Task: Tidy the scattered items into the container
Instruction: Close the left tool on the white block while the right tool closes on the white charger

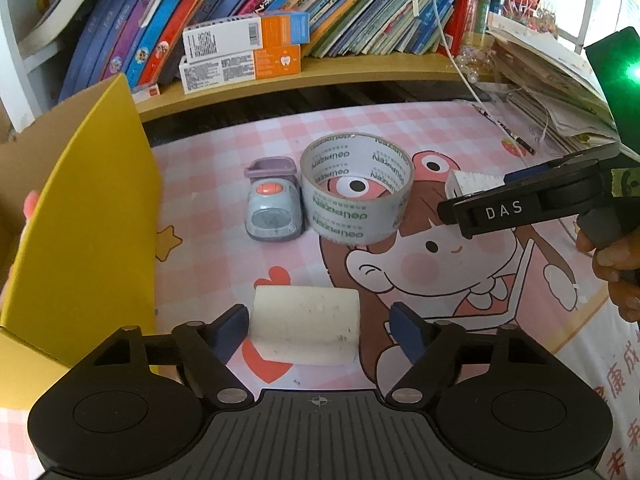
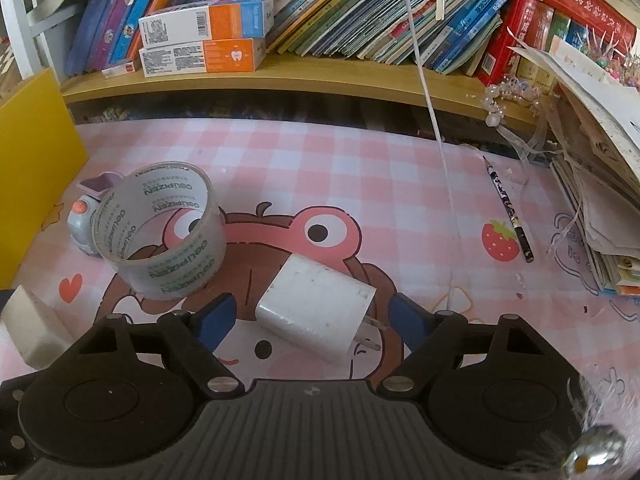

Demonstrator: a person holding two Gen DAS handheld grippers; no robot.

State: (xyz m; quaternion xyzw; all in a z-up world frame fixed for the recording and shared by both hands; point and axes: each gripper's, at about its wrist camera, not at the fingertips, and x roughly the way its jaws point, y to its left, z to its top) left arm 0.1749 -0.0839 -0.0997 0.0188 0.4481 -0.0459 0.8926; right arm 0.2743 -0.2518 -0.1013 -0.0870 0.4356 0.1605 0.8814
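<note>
My left gripper (image 1: pixel 320 330) is open, low over the cartoon mat. A white foam block (image 1: pixel 306 330) lies between its blue pads; the left pad is at the block's edge and the right pad stands clear of it. My right gripper (image 2: pixel 314 318) is also open around a white charger plug (image 2: pixel 316 304), with a small gap on each side. In the left wrist view the charger (image 1: pixel 468 184) shows behind the right gripper's finger. A clear tape roll (image 1: pixel 356 188) (image 2: pixel 160 236) and a small grey toy car (image 1: pixel 272 204) (image 2: pixel 82 220) sit mid-mat. The yellow box (image 1: pixel 80 220) (image 2: pixel 32 184) stands at the left.
A wooden shelf (image 2: pixel 320 76) packed with books and two orange-white cartons runs along the back. A pencil (image 2: pixel 508 216), a hanging white cable (image 2: pixel 436 132) and a stack of papers (image 2: pixel 600 200) lie at the right. A hand (image 1: pixel 612 264) holds the right gripper.
</note>
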